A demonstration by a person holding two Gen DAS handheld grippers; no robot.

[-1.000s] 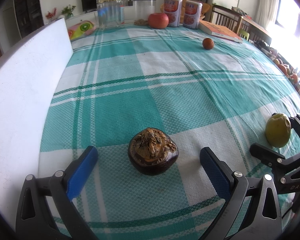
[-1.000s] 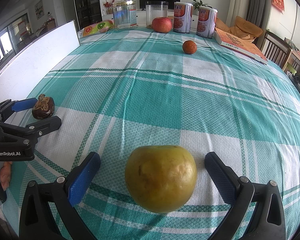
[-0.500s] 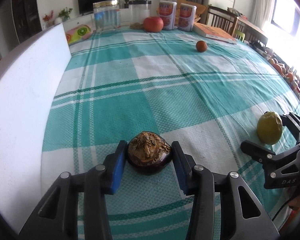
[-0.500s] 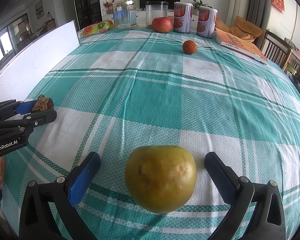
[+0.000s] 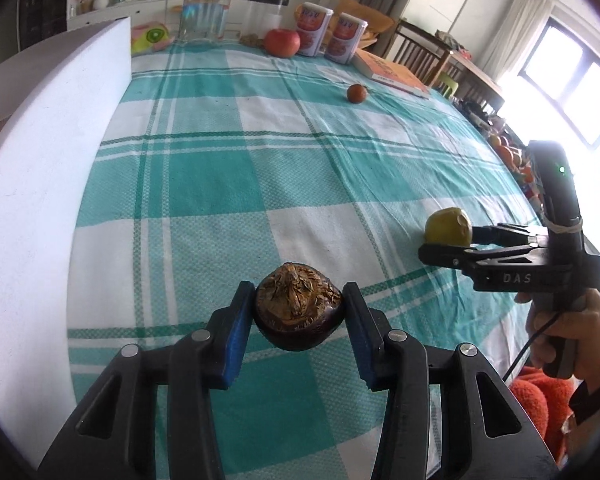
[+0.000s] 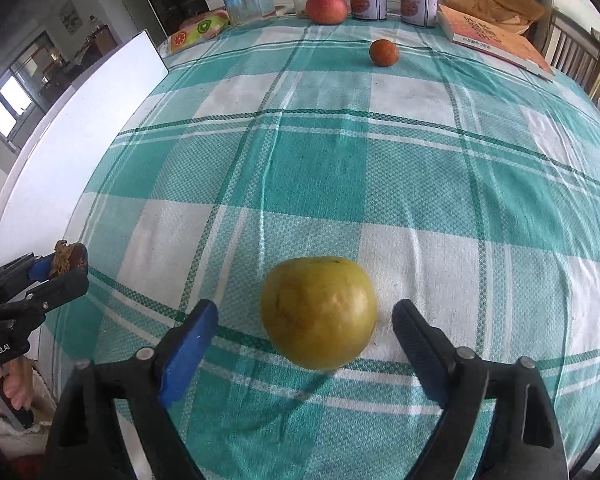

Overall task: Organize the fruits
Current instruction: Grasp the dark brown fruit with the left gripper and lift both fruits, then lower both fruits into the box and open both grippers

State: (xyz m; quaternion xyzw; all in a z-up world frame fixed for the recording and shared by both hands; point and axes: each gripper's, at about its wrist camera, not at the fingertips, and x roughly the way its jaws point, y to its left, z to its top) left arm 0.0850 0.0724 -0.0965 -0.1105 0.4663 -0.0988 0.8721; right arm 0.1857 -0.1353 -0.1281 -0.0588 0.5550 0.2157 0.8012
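Observation:
A dark brown fruit with a dried, crusty top [image 5: 298, 312] is clamped between the blue pads of my left gripper [image 5: 298, 304], which is shut on it and holds it a little above the green checked tablecloth [image 5: 220, 184]. The right wrist view shows the same fruit [image 6: 69, 258] held at the far left. A yellow-green round fruit [image 6: 318, 312] rests on the cloth between the fingers of my right gripper [image 6: 304, 312]. Its jaws are closing, with a gap still showing on each side of the fruit. In the left wrist view a hand holds that gripper [image 5: 452, 240] beside the yellow fruit [image 5: 448, 225].
A white board [image 5: 40, 180] stands along the table's left side. At the far end are a red apple [image 5: 282, 42], two printed cans [image 5: 314, 28], glass jars [image 5: 206, 14] and an orange book [image 5: 392, 74]. A small orange-brown fruit [image 5: 357, 93] lies alone on the cloth.
My left gripper closed on the dark fruit and lifted it off the cloth. The right gripper's jaws have narrowed around the yellow fruit, which has not moved.

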